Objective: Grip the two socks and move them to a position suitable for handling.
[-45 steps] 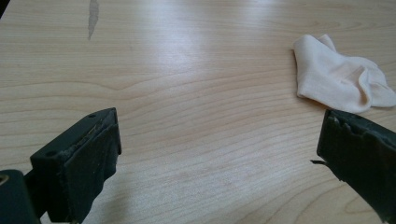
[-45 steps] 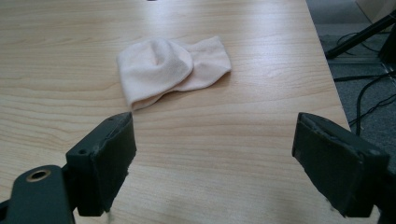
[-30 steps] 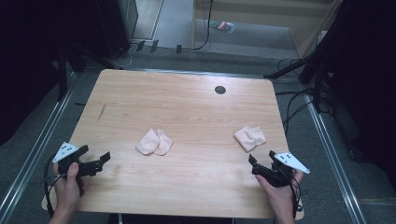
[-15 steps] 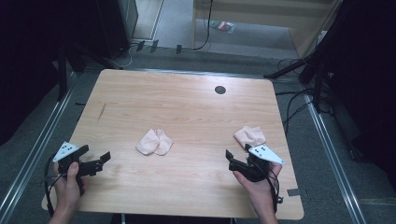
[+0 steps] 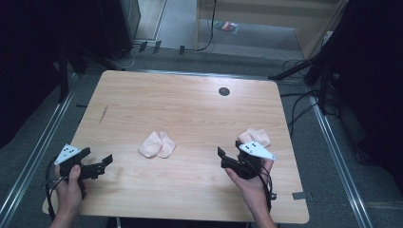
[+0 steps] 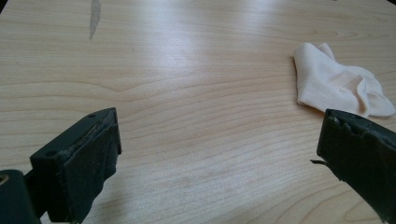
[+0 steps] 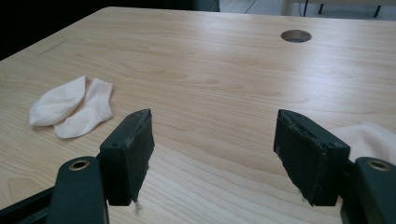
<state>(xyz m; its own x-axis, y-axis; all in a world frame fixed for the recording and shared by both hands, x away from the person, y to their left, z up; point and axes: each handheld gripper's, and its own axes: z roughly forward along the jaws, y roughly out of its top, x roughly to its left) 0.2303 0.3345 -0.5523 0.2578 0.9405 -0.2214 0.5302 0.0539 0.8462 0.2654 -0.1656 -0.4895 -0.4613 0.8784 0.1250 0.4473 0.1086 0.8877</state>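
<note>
Two pale socks (image 5: pixel 157 145) lying together mid-worktop (image 5: pixel 190 109), well short of the round hole (image 5: pixel 224 91), toes fanned apart, probably laid out for pairing. Left claw (image 5: pixel 97 166) parked low by the near corner, jaws spread wide, empty, aimed toward the socks. Right claw (image 5: pixel 228 159) jaws also wide apart, holding nothing, hovering just beside a second pale bundle (image 5: pixel 254 136). Likely lining up a grab there.
</note>
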